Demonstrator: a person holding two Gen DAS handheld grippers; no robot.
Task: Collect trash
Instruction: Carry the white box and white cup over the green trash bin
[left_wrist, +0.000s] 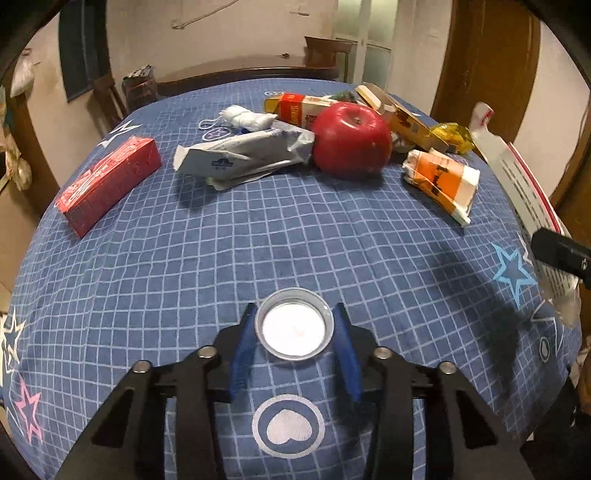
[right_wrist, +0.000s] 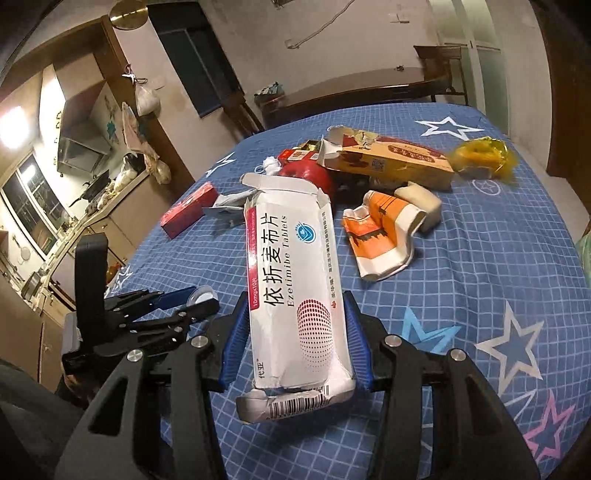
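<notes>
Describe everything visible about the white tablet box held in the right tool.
The Ezetimibe tablet box is white cardboard with black Chinese lettering, a red dotted circle, a blue logo and a red side stripe. It is crushed, with torn flaps open at the far end and a barcode at the near end. The right tool clamps its long sides, holding it lengthwise above the blue checked tablecloth.

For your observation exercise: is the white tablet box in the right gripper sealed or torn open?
Torn open. The white tablet box, clamped in the right gripper, has ragged flaps splayed at its far end and a crumpled near end.
</notes>
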